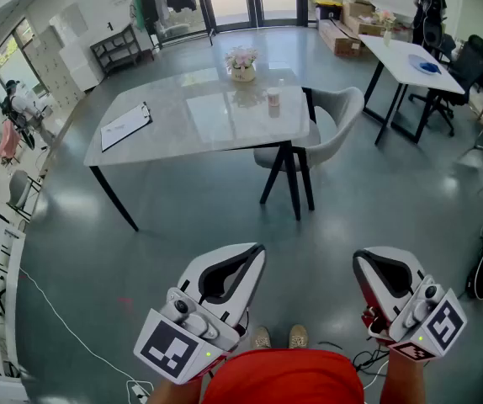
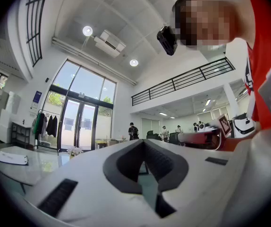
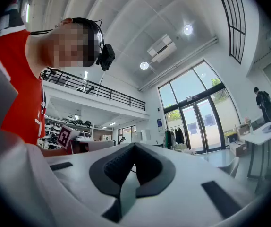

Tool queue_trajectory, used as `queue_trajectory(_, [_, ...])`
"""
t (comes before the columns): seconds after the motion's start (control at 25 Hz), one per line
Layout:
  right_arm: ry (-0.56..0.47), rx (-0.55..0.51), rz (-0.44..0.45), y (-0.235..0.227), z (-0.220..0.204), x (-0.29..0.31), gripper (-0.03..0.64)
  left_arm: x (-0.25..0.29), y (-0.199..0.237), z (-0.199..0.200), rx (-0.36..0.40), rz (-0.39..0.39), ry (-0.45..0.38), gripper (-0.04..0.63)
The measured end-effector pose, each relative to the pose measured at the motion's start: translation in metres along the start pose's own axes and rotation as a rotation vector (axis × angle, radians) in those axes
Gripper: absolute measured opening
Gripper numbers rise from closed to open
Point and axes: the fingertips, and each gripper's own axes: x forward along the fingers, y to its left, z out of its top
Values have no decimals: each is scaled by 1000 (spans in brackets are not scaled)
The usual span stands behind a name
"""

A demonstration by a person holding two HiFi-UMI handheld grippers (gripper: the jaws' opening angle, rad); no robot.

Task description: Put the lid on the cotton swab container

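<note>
The small pale cylindrical cotton swab container (image 1: 273, 99) stands upright on the grey marble-topped table (image 1: 183, 120), near a flower pot (image 1: 242, 64) and well apart from the white left gripper (image 1: 257, 251) and right gripper (image 1: 359, 259). Both have jaws together, holding nothing, above a glossy grey floor (image 1: 191, 217).

A clipboard (image 1: 125, 125) and a flower pot (image 1: 242, 64) rest on the marble table (image 1: 183, 108).

On the table (image 1: 199, 116): clipboard (image 1: 125, 126) at left, flowers (image 1: 242, 64) at far edge, container (image 1: 273, 98) near right end. Chair (image 1: 330, 129) tucked in at its right, second table (image 1: 393, 53) farther right. Left gripper (image 1: 257, 252) and right gripper (image 1: 358, 261) side by side, well before the table.
</note>
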Motion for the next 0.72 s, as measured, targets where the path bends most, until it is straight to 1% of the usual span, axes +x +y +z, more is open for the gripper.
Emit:
queue_trajectory(0.4, [3, 6, 14, -3, -2, -2, -5, 4, -4, 2, 3, 8, 2, 21])
queue_trajectory(0.56, [-16, 32, 34, -6, -1, -3, -2, 7, -2, -1, -2, 22, 7, 20])
queue_trajectory(0.6, [-23, 42, 34, -9, 0, -4, 5, 9, -2, -2, -3, 26, 9, 21])
queue_trajectory(0.64, [-32, 49, 32, -12, 1, -6, 36, 11, -2, -3, -4, 30, 10, 21])
queue_trajectory(0.72, [-49, 63, 32, -19, 4, -11, 37, 15, -2, -3, -3, 37, 13, 21])
